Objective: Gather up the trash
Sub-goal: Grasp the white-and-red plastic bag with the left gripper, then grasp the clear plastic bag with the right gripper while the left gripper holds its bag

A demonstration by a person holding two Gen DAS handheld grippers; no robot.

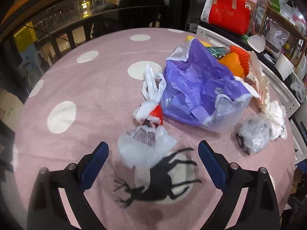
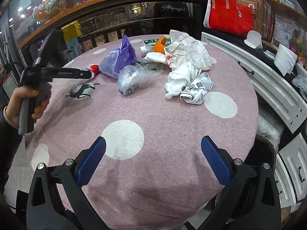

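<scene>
Trash lies on a round pink tablecloth. In the left wrist view a purple plastic bag lies ahead, with a white and red wrapper and a blurred white plastic bag in front of it. My left gripper is open, its blue pads on either side of the white bag, just short of it. In the right wrist view my right gripper is open and empty over bare cloth. Crumpled white paper, a clear bag and the purple bag lie further off.
A red tote bag stands on the shelf behind. White cabinet drawers run along the right of the table. An orange item lies behind the purple bag. The left hand-held gripper shows at the table's left.
</scene>
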